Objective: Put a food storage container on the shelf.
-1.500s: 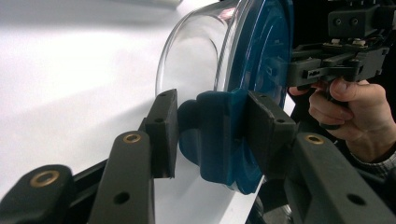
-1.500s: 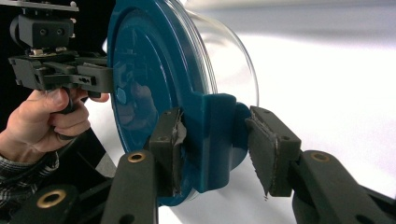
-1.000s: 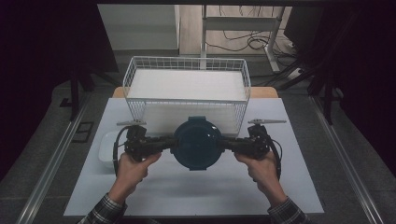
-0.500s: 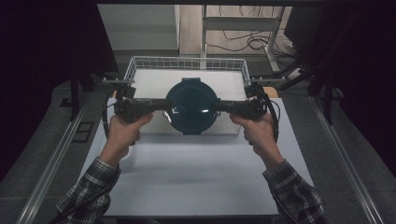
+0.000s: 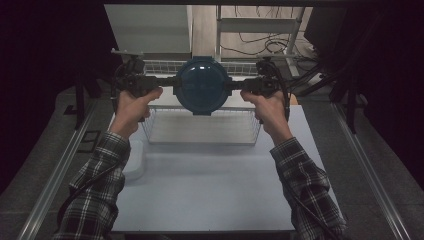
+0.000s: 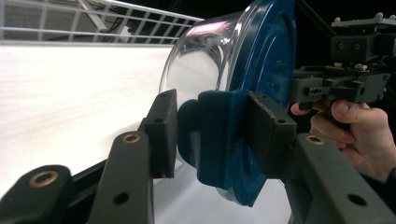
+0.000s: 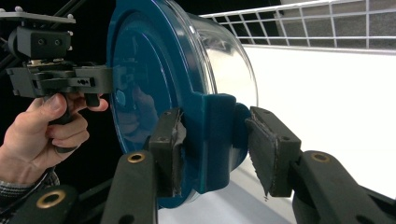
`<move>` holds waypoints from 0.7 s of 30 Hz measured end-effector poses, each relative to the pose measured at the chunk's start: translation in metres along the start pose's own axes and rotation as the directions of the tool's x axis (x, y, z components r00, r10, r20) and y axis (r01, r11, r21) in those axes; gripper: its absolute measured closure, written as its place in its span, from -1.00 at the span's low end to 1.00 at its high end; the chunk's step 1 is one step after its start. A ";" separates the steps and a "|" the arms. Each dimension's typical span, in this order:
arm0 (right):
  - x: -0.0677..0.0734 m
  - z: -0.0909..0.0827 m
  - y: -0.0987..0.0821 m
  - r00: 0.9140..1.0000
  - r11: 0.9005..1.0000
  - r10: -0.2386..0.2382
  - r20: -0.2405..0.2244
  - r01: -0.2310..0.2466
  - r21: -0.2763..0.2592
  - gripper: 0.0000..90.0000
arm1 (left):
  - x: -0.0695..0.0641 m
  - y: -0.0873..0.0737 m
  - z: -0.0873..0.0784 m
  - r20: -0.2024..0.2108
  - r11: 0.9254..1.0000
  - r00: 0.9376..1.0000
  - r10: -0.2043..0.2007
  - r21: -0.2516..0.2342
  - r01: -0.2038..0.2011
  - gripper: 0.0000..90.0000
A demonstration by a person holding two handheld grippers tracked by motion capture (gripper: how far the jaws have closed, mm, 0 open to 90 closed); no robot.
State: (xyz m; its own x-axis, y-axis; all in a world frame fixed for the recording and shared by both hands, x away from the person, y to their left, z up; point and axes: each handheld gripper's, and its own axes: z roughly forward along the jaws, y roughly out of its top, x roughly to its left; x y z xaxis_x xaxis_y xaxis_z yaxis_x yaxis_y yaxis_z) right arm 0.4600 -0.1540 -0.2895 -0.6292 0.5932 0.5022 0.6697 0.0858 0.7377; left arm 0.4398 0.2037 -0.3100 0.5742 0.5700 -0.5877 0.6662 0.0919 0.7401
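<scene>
Lidded container held aloft over wire basket

Round container [image 5: 202,86] carried in the air between both tools, above the far half of the white wire basket [image 5: 200,131], clear of the bench [image 5: 210,185]. Blue plastic lid [image 6: 266,70] with raised concentric rings, glossy, turned toward the person; clear bowl-shaped body [image 6: 201,60], glass or plastic, bulging away toward the basket. Tipped on edge, so its axis through lid and base running roughly level, away from the person. Two thick blue clip tabs on opposite sides of the rim, lined up left to right across the bench.

Left tool [image 6: 212,133] clamped on the left tab [image 6: 219,135], flat black pads pressing either face. Right tool [image 7: 215,149] closed on the right tab [image 7: 217,140], one worn pad tight against it, the other close beside or touching; hard to tell.

Basket of thin white wire grid, rectangular, with a plain white floor, directly below and behind. Smooth pale bench surface under it. Metal rails along both bench edges, dark surroundings, cables and white framework beyond. Plaid sleeves [image 5: 100,190] reaching in from the near edge
</scene>
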 end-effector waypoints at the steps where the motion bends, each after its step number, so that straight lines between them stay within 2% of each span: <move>1: -0.003 0.003 0.001 1.000 1.000 0.005 -0.002 -0.005 -0.001 0.24 | 0.002 0.002 0.001 -0.002 1.000 1.000 -0.006 -0.003 0.006 0.25; 5: -0.013 0.011 0.006 0.999 0.999 0.032 -0.007 -0.032 0.001 0.24 | 0.010 0.006 0.007 -0.013 1.000 1.000 -0.014 0.001 0.014 0.25; 10: -0.018 0.014 0.010 0.999 0.999 0.043 -0.006 -0.043 0.001 0.23 | 0.015 0.008 0.010 -0.002 1.000 1.000 -0.024 -0.001 0.024 0.25; 14: -0.020 0.016 0.014 0.999 0.999 0.050 -0.003 -0.050 0.005 0.21 | 0.018 0.008 0.012 -0.003 1.000 1.000 -0.016 -0.012 0.016 0.24; 16: -0.022 0.018 0.014 0.998 0.998 0.060 -0.011 -0.061 -0.007 0.20 | 0.023 0.006 0.012 0.010 1.000 1.000 -0.006 -0.019 0.006 0.22; 21: -0.025 0.024 0.014 0.995 0.995 0.099 -0.024 -0.100 -0.018 0.15 | 0.036 0.001 0.014 0.049 0.996 0.996 -0.075 -0.045 0.077 0.19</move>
State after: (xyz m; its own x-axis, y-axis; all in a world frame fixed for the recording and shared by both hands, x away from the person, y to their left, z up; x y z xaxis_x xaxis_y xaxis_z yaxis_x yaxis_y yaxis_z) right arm 0.4950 -0.1483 -0.3031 -0.5688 0.5793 0.5838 0.7222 0.0120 0.6916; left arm 0.4676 0.2128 -0.3350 0.5452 0.5208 -0.6569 0.6867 0.1720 0.7063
